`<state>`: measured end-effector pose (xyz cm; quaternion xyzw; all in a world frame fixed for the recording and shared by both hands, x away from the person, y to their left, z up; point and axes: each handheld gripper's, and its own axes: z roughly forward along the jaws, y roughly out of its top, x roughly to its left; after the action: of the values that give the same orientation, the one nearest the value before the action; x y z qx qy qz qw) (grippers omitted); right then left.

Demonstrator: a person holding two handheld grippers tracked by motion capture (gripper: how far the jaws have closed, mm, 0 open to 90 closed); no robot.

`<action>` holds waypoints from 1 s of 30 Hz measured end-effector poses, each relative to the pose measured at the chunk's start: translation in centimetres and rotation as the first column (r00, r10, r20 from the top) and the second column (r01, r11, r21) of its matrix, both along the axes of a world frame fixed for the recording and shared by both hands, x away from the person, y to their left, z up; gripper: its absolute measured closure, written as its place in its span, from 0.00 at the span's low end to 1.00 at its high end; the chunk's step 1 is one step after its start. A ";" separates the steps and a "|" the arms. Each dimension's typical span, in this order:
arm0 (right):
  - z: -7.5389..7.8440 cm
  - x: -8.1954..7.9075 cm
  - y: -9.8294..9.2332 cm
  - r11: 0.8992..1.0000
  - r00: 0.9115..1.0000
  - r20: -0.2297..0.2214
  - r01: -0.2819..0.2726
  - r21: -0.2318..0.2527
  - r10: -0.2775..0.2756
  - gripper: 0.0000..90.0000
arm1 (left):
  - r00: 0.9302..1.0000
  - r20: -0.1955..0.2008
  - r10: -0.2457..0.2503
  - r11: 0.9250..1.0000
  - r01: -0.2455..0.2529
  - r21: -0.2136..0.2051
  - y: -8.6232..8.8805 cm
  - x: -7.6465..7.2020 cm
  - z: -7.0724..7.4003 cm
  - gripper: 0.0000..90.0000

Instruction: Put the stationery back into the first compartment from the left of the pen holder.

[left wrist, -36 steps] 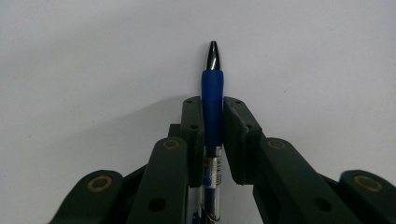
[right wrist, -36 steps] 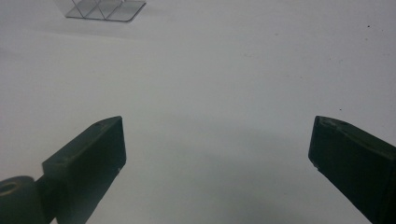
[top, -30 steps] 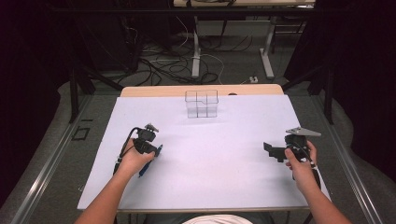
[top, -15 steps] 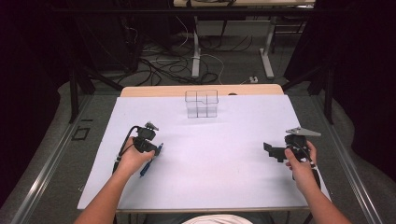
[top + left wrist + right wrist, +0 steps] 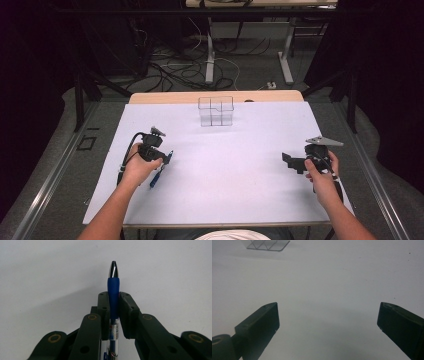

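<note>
A blue pen (image 5: pixel 113 293) with a silver tip and a clear barrel is clamped between the jaws of my left gripper (image 5: pixel 113 296), which is shut on it. In the high view the left gripper (image 5: pixel 161 161) sits at the left of the white table sheet (image 5: pixel 225 165), and the blue pen (image 5: pixel 156 178) slants down toward the sheet below the hand. My right gripper (image 5: pixel 290 162) rests at the right side of the sheet, jaws wide apart. In the right gripper view its jaws (image 5: pixel 328 315) stand open over bare white surface with nothing between them.
A clear plastic organiser with several compartments (image 5: pixel 216 111) stands at the back middle of the sheet; its base (image 5: pixel 267 244) appears at the top left of the right gripper view. Cables and table legs lie on the floor beyond the far edge.
</note>
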<state>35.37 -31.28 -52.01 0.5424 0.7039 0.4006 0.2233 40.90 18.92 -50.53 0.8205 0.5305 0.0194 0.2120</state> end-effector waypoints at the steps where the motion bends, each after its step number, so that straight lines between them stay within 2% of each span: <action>1: 0.0 0.0 0.0 1.000 1.000 0.000 -0.001 0.000 0.001 0.04 | 1.000 0.010 -0.004 1.000 0.004 -0.001 0.1 0.0 0.1 0.89; 5: 0.0 0.0 0.0 1.000 1.000 -0.001 0.001 -0.001 -0.001 0.04 | 0.999 0.029 0.021 0.998 -0.019 -0.055 0.4 0.0 0.4 0.89; 9: 0.0 0.0 0.0 1.000 1.000 -0.001 0.003 -0.002 -0.003 0.04 | 0.997 0.074 0.037 0.994 -0.029 -0.102 0.7 0.0 0.3 0.89; 13: -0.1 0.0 0.0 1.000 1.000 -0.003 0.002 0.000 -0.002 0.04 | 0.993 0.108 0.056 0.988 -0.040 -0.148 0.9 0.0 0.4 0.89; 15: -0.1 0.0 0.0 1.000 1.000 -0.003 0.000 0.000 0.000 0.04 | 0.988 0.134 0.076 0.983 -0.052 -0.179 0.9 0.0 0.4 0.89; 21: -0.1 0.0 0.1 1.000 1.000 -0.002 0.001 -0.003 -0.001 0.04 | 0.980 0.168 0.110 0.970 -0.069 -0.232 1.4 0.0 0.9 0.89; 24: -0.1 0.0 0.1 1.000 1.000 -0.005 0.001 0.001 -0.001 0.04 | 0.970 0.201 0.139 0.961 -0.083 -0.265 1.4 0.0 1.0 0.89; 25: -0.1 0.0 0.1 1.000 1.000 -0.004 0.001 0.001 -0.001 0.04 | 0.969 0.203 0.138 0.959 -0.080 -0.271 1.5 0.0 1.1 0.89; 27: -0.1 0.0 0.1 1.000 1.000 -0.005 0.000 0.000 0.000 0.04 | 0.963 0.226 0.149 0.955 -0.082 -0.284 1.6 0.1 1.3 0.89; 29: 0.0 0.0 0.1 1.000 1.000 -0.008 0.003 0.003 -0.003 0.04 | 0.950 0.260 0.171 0.949 -0.088 -0.303 1.5 0.2 1.3 0.89; 30: -0.1 0.0 0.1 1.000 1.000 -0.006 0.007 -0.002 -0.007 0.04 | 0.949 0.266 0.169 0.948 -0.083 -0.307 1.5 0.3 1.5 0.89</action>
<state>35.35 -31.21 -52.07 0.5459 0.7029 0.3976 0.2231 41.15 20.44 -49.06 0.7326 0.5428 0.0740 0.4041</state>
